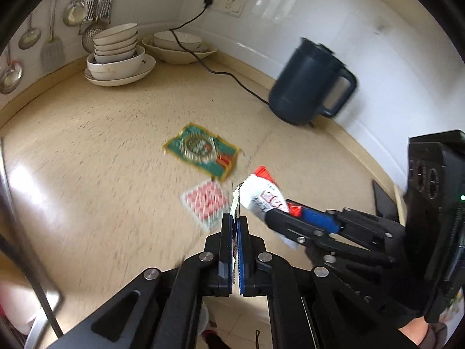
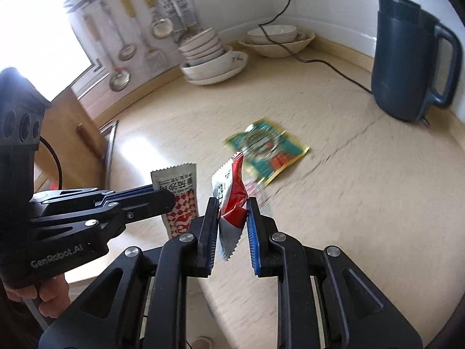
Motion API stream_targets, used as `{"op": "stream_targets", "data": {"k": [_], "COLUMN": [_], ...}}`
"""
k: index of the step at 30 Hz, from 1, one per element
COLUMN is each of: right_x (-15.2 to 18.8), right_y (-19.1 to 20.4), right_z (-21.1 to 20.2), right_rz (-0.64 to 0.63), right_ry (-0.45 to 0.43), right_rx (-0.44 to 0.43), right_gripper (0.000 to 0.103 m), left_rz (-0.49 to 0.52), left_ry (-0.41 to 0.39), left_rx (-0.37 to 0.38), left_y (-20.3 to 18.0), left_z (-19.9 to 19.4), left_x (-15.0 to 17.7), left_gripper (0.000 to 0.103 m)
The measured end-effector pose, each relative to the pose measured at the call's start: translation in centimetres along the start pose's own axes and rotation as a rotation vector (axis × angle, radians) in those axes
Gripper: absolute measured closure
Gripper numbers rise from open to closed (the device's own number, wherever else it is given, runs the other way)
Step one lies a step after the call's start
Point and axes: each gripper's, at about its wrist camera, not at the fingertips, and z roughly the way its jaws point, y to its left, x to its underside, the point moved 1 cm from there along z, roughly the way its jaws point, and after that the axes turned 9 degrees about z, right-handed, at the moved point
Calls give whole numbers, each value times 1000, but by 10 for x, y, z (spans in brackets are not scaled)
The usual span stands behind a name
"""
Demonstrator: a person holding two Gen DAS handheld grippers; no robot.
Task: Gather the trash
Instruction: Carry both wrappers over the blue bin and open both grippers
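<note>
Left wrist view: left claw (image 1: 236, 218) clamped tight on thin checkered sachet (image 1: 234, 203), edge-on, above tabletop (image 1: 101, 145). Green wrapper (image 1: 202, 151) and pink checkered packet (image 1: 207, 203) lie on tabletop; kettle (image 1: 308, 84) behind.

Right wrist view: right claw (image 2: 232, 206) pinches red-white wrapper (image 2: 232, 197), raised off tabletop.

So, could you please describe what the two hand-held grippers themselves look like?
Both match: the left hand-held gripper and right hand-held gripper are black scissor-like linkages with silver pivot bolts and flat fingers lined with ribbed blue pads. The left one's black body carries three round openings and white "GenRobot.AI" lettering. The right one's body shows a small green light.
</note>
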Motion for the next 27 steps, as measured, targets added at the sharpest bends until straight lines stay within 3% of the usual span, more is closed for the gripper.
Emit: {"op": "stream_targets", "data": {"k": [6, 10, 14, 15, 21, 26, 27], "right_x": [79, 125, 160, 169, 217, 255, 259], "right_y": [48, 59, 58, 56, 36, 13, 9], "right_z": [-18, -8, 12, 20, 62, 104, 111], "right_rz": [41, 85, 109, 110, 88, 94, 103], "right_ry": [11, 78, 157, 179, 279, 349, 359], "right_rx": [24, 32, 45, 51, 89, 81, 78], "right_gripper": [85, 85, 85, 85, 85, 85, 85], "left_rz": [61, 45, 9, 48, 40, 39, 20], "left_ry": [-43, 38, 94, 28, 90, 168, 346], "left_rx": [14, 3, 12, 1, 4, -22, 40], "left_y": [10, 20, 27, 28, 37, 40, 39], "left_z": [-42, -42, -25, -19, 37, 83, 86], "left_x": [79, 128, 155, 160, 199, 223, 228], "left_gripper": [103, 103, 103, 103, 103, 103, 103]}}
